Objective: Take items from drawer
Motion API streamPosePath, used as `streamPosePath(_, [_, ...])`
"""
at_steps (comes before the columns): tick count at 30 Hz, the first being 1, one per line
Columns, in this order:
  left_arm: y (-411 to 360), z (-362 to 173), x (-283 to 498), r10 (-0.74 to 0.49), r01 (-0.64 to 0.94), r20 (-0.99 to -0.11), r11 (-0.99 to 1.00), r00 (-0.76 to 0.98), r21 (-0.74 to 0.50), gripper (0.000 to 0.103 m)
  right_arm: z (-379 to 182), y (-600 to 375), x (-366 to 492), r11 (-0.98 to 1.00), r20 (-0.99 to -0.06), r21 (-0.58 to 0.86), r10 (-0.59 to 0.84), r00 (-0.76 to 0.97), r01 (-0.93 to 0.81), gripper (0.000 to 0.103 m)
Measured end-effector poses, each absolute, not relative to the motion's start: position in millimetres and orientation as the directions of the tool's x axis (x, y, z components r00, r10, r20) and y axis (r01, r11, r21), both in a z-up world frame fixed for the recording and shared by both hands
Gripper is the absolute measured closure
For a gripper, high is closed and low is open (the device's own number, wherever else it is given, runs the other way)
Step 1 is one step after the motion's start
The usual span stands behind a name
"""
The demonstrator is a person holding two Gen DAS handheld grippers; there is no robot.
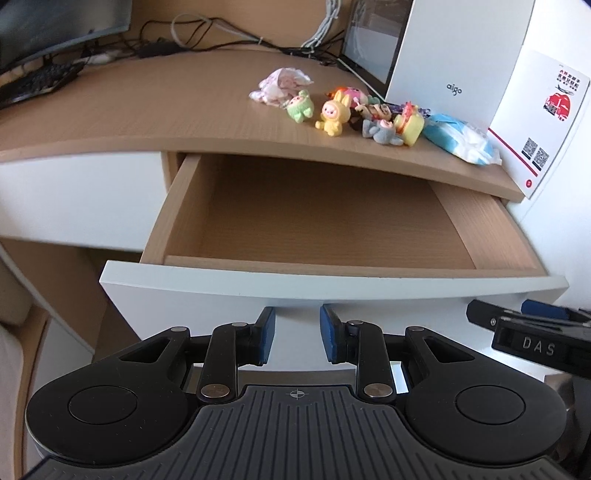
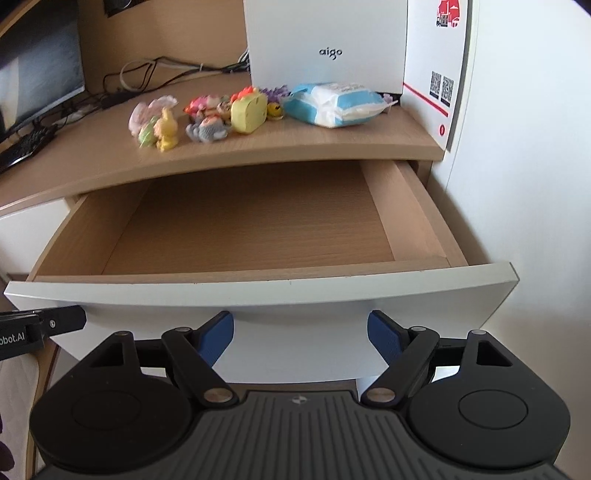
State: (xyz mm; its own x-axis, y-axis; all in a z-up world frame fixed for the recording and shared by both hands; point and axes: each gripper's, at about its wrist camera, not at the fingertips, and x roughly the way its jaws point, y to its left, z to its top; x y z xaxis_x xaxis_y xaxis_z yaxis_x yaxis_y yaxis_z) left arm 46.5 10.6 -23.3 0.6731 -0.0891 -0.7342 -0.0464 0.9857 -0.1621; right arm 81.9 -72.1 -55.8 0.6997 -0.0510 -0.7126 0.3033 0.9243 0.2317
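Observation:
The wooden drawer (image 1: pixel 314 214) (image 2: pixel 240 221) is pulled out, and its bare floor holds nothing. On the desk top above it lies a cluster of small plush toys (image 1: pixel 354 112) (image 2: pixel 207 114) beside a blue and white tissue pack (image 1: pixel 460 138) (image 2: pixel 334 103). My left gripper (image 1: pixel 297 334) is open and hangs just in front of the drawer's white front panel (image 1: pixel 236 284). Further right, my right gripper (image 2: pixel 300 338) is open wider before the same panel (image 2: pixel 443 284). Neither holds anything.
A white box marked "aigo" (image 1: pixel 454 59) (image 2: pixel 328 40) stands behind the toys, with a card bearing QR codes (image 1: pixel 532 122) at its right. A monitor (image 1: pixel 55 26), a keyboard (image 1: pixel 37 83) and cables (image 1: pixel 207 33) fill the desk's far left. A white wall (image 2: pixel 517 166) bounds the right.

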Motion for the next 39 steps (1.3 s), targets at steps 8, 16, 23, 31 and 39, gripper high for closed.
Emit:
streamPosePath(8, [17.7,-27.3,95.7,-0.107,-0.025,-0.718,0.985,0.687,-0.171,0.074,-57.0,-80.0,128.3,0.928,-0.699,0.186,-0.105,0.707,0.322,0.023])
streamPosePath(16, [18.1,-30.8,145.1,-0.111,0.002,-0.709,0.988,0.696,-0.154,0.074,-59.4,-85.9,175.4,0.922,-0.703,0.149,-0.156,0.694,0.358,0.02])
streamPosePath(23, [14.9,-37.1,177.9,-0.134,0.009,-0.715,0.984,0.686,-0.176,0.074,-64.9,-90.0,208.8,0.911,-0.687,0.125,-0.206,0.697,0.393,0.014])
streamPosePath(31, [19.6,-44.5,196.1,-0.162,-0.013,-0.725,0.973,0.67,-0.23,0.073,-70.2,-88.0,229.6,0.924,-0.667,0.067,-0.239,0.706,0.376,0.005])
streamPosePath(39, [12.6,-45.9,187.7,-0.139,-0.005,-0.701,0.98,0.699,-0.198,0.074,-71.3,-84.1,222.7,0.928,-0.657,0.069,-0.233,0.717,0.365,0.004])
